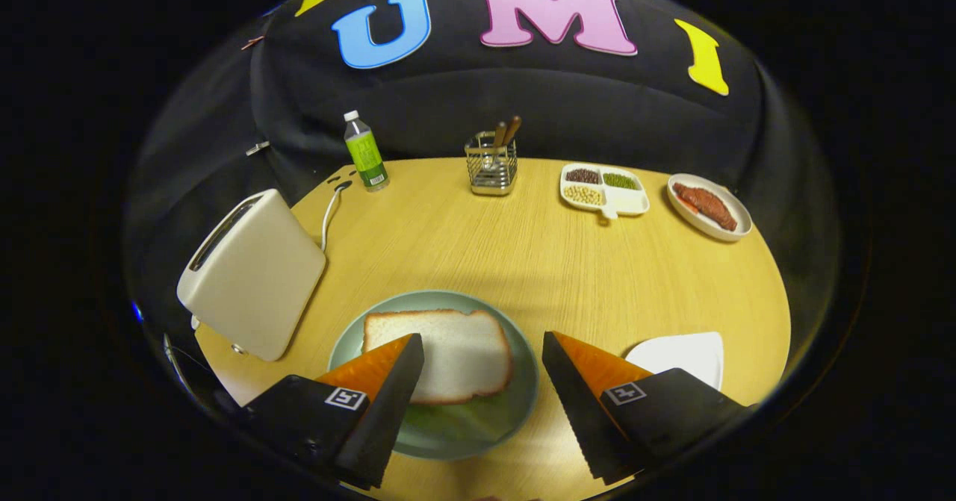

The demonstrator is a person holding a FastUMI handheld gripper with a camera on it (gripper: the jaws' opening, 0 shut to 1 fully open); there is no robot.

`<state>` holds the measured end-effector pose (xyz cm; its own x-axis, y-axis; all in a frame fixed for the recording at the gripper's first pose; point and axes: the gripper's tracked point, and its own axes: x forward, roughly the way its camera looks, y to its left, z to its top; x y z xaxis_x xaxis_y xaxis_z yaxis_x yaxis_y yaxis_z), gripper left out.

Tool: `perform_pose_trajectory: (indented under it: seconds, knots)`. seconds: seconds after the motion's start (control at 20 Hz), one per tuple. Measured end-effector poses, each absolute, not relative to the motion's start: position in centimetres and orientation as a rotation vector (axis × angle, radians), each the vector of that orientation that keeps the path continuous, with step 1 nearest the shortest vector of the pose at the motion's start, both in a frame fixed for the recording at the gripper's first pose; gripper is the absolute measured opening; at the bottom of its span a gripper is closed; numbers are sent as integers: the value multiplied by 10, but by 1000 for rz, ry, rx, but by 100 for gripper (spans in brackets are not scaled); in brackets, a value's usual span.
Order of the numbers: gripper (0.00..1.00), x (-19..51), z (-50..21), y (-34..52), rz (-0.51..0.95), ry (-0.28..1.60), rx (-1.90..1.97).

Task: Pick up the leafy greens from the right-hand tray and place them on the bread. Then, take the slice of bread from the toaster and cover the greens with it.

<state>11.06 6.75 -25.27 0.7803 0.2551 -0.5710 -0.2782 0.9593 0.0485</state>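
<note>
One bread slice [448,352] on green plate [523,404] | gripper [482,370] jaws spread, empty | no legible writing

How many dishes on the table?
4. Green plate with bread between the open hand-held gripper fingers; white tray beside the right finger; divided dish and meat dish at the far side.

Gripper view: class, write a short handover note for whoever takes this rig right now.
Gripper: open, holding nothing, fingers on either side of the plate.
Bread slice lies on the plate, green leaf peeking out under its near edge.
Toaster stands beside the plate; its slot contents cannot be told. White tray sits on the other side.
Done: greens and top slice appear placed.
Left: probably only to withdraw.
</note>
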Motion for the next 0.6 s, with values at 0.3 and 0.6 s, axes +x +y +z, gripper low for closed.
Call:
perform_pose_trajectory:
  seconds: [0.3, 0.6]
  knots:
    - [99, 99, -164, 50, 294, 444, -95]
    - [99, 79, -59, 9, 168, 218, -96]
